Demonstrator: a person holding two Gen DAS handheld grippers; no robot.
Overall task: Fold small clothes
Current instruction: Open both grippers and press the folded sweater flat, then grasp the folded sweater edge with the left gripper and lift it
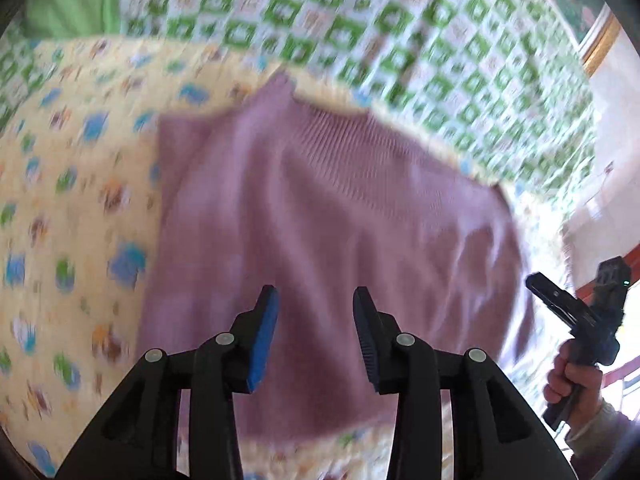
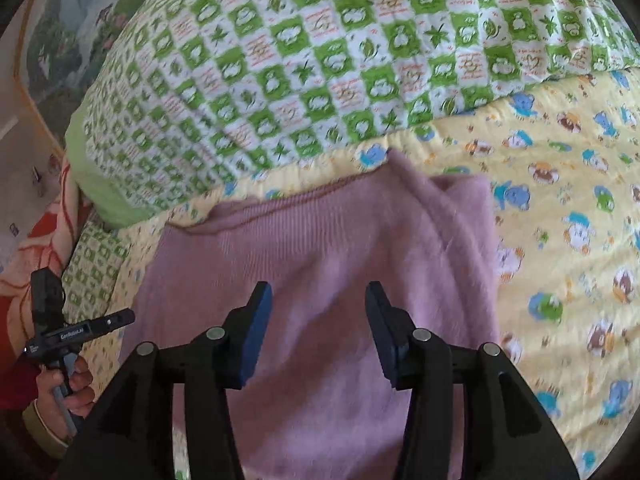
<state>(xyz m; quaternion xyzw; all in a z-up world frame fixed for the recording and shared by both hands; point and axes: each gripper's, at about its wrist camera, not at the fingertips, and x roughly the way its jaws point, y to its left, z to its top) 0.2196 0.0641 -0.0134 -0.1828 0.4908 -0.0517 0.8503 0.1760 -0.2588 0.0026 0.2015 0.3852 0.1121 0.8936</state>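
A mauve knitted garment (image 1: pixel 320 200) lies flat on a yellow cartoon-print sheet (image 1: pixel 80 184), its ribbed band at the far edge and a folded layer along its side. My left gripper (image 1: pixel 316 294) hovers over the garment's near half, open, with nothing between its blue pads. In the right wrist view the same garment (image 2: pixel 320 248) fills the middle, and my right gripper (image 2: pixel 319 288) stands open above it, holding nothing. Each view shows the other gripper at the garment's side, held in a person's hand (image 1: pixel 572 380) (image 2: pixel 68 388).
A green-and-white checked quilt (image 2: pixel 320 60) is bunched up just beyond the garment. The yellow sheet (image 2: pixel 560 240) spreads wide to the right in the right wrist view. A red and orange blanket (image 2: pixel 36 248) lies at the bed's left edge, next to a pale wall.
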